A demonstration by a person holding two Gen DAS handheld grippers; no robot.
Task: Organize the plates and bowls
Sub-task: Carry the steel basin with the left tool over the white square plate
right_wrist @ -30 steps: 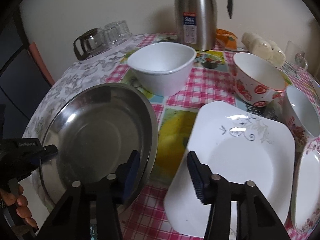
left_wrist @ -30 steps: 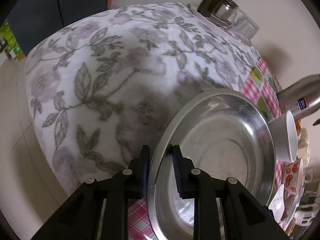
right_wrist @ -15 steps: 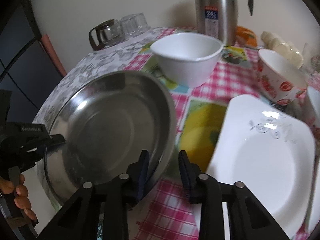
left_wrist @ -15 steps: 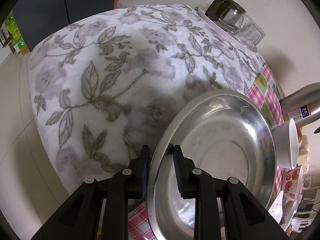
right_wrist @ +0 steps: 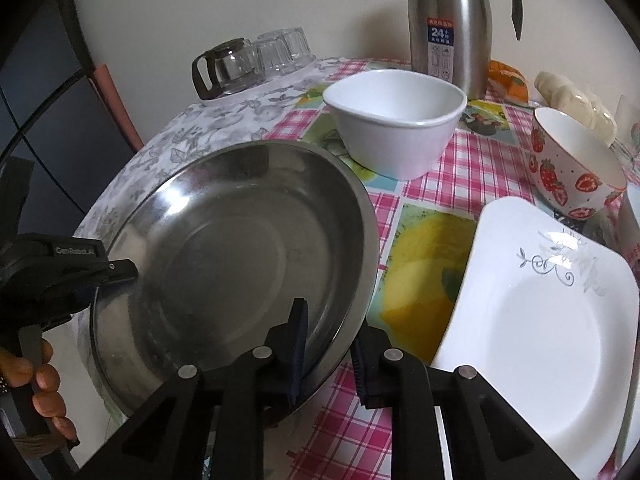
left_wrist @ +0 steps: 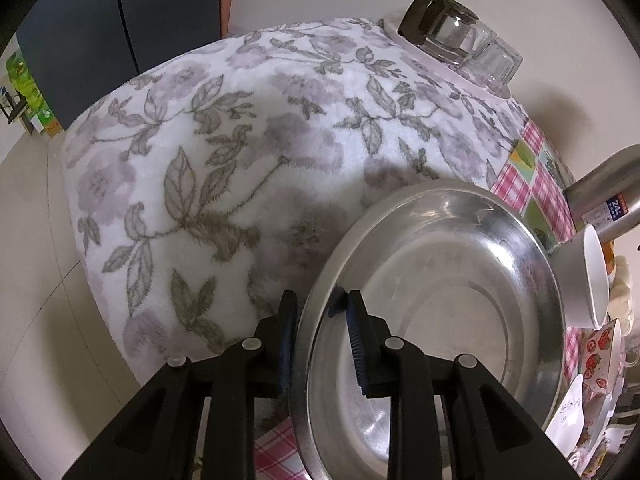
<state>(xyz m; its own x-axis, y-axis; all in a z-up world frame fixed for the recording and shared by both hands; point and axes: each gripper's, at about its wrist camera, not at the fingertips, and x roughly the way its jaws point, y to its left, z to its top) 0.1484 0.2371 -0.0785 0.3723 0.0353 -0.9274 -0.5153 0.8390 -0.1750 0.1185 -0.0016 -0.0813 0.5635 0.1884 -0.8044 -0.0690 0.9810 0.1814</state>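
Far left, in the right wrist view: left gripper (right_wrist: 120, 274) reaching in from the edge, clamped on the rim of the steel plate (right_wrist: 240, 248), a hand (right_wrist: 38, 384) wrapped round its handle below. In its own view, left gripper (left_wrist: 320, 332) with fingers (left_wrist: 358, 344) closed either side of the plate (left_wrist: 440, 308) rim, one pad under, one inside the dish. Plate held above the floral cloth (left_wrist: 240, 160) near the surface edge. Beyond it a glass jug (left_wrist: 440, 24) and tumblers (left_wrist: 496, 60), upside down on a tray against the wall.

At centre: right gripper (right_wrist: 328, 354) straddling the near rim of the same plate, left finger (right_wrist: 298, 340) inside the dish, right finger outside; contact of the outer pad with the rim not clear, so grip cannot be told. White bowl (right_wrist: 396, 124) upright on the pink check cloth (right_wrist: 452, 168) just behind the plate, steel flask (right_wrist: 450, 24) behind that.

To the right: square white plate (right_wrist: 540, 320) flat on the surface beside the right finger. Strawberry bowl (right_wrist: 572, 164) just behind it, upright.
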